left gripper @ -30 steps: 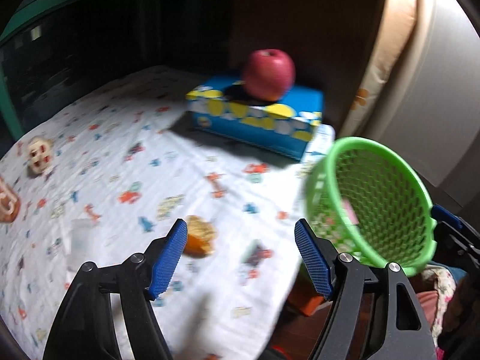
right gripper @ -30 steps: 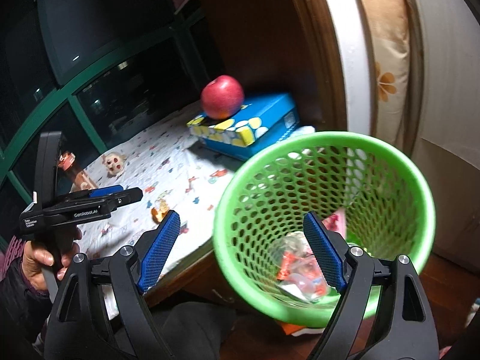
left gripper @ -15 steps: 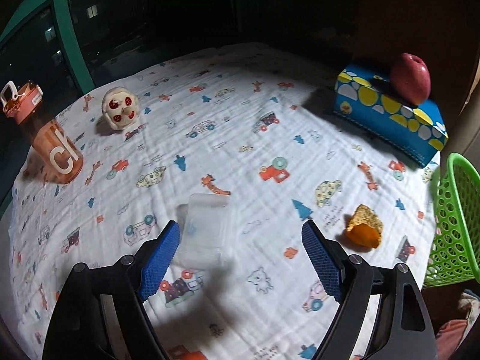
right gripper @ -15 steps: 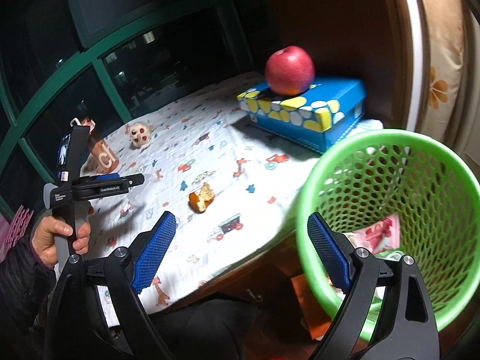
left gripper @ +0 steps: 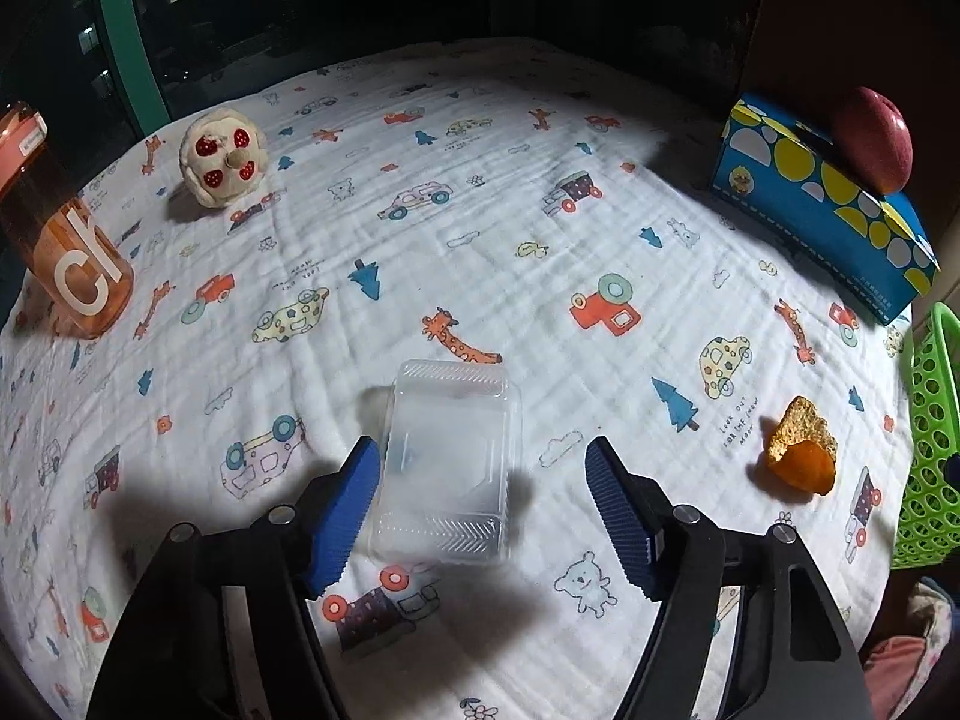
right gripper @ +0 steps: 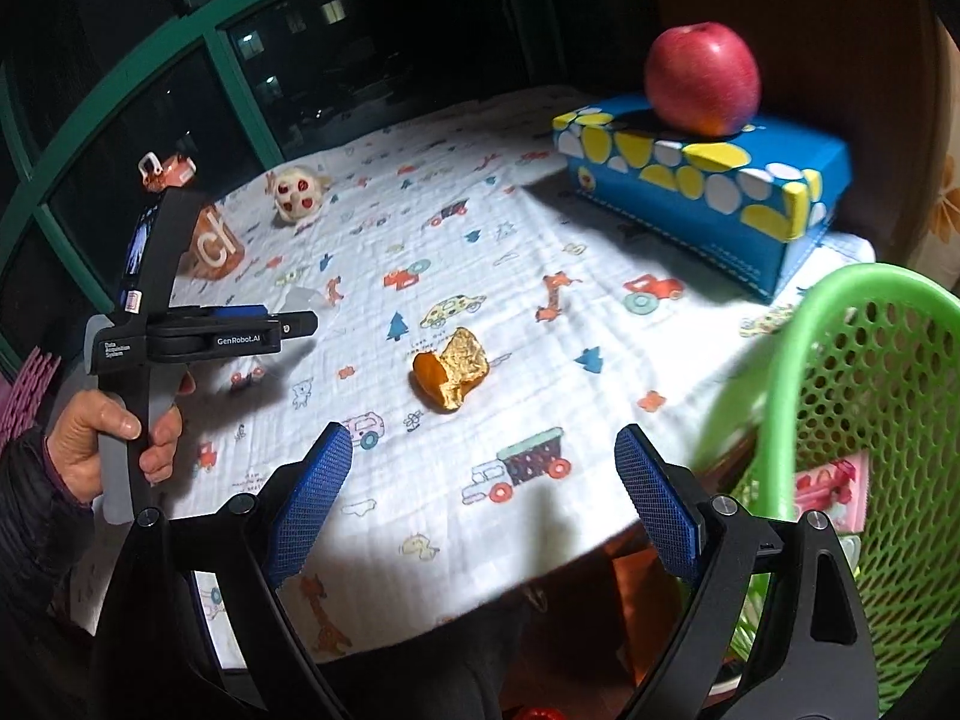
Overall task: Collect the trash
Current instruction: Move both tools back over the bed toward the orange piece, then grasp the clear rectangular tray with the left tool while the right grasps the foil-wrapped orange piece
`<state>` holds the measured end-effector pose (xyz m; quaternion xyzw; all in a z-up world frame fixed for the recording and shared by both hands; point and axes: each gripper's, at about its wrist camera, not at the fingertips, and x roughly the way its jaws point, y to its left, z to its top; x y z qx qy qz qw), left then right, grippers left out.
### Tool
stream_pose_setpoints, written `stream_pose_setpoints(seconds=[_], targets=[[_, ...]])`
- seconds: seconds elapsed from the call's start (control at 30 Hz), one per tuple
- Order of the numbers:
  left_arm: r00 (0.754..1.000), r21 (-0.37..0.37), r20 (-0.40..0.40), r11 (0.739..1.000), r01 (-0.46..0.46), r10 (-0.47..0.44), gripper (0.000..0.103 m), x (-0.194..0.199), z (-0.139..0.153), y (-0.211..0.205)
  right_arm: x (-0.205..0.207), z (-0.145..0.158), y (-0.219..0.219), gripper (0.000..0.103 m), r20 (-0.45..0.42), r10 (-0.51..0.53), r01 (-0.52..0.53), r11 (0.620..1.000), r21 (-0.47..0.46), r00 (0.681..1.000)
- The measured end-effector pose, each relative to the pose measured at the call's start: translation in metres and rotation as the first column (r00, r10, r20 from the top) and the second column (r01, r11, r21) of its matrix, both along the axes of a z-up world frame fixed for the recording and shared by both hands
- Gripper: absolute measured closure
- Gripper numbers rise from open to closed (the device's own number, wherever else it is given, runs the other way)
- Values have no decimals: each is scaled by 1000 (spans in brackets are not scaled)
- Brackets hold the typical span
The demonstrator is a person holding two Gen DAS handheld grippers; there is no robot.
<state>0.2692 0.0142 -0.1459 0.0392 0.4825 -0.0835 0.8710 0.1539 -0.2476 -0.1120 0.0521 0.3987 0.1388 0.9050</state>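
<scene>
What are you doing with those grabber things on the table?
A person is clearing trash off the table with a grabber in each hand. The left gripper is over a clear plastic tray and its jaws are closing around it, though they don't squeeze it yet. The right gripper is open and empty, pointing at an orange peel. A green basket at the table's edge already holds some wrappers. The apple sits on the blue tissue box.

You worked in a home at night: a child's printed cloth (left gripper: pixel 480 228) covered the table, an apple (right gripper: pixel 702 78) sat upper right, dark green-framed windows (right gripper: pixel 240 60) filled the upper left.
</scene>
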Motion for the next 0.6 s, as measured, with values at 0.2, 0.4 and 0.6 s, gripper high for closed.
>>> stream_pose_setpoints(seconds=[0.2, 0.4, 0.6], targets=[[1000, -1, -6, 1000, 11, -11, 53, 3, -7, 5, 25, -13, 18, 18, -27, 34, -35, 999, -36, 999], [1000, -29, -29, 1000, 6, -6, 57, 7, -14, 14, 49, -29, 36, 28, -62, 64, -68, 995, -77, 996], [999, -42, -29, 999, 18, -19, 57, 9, -15, 15, 67, -41, 45, 37, -89, 64, -74, 991, -110, 994]])
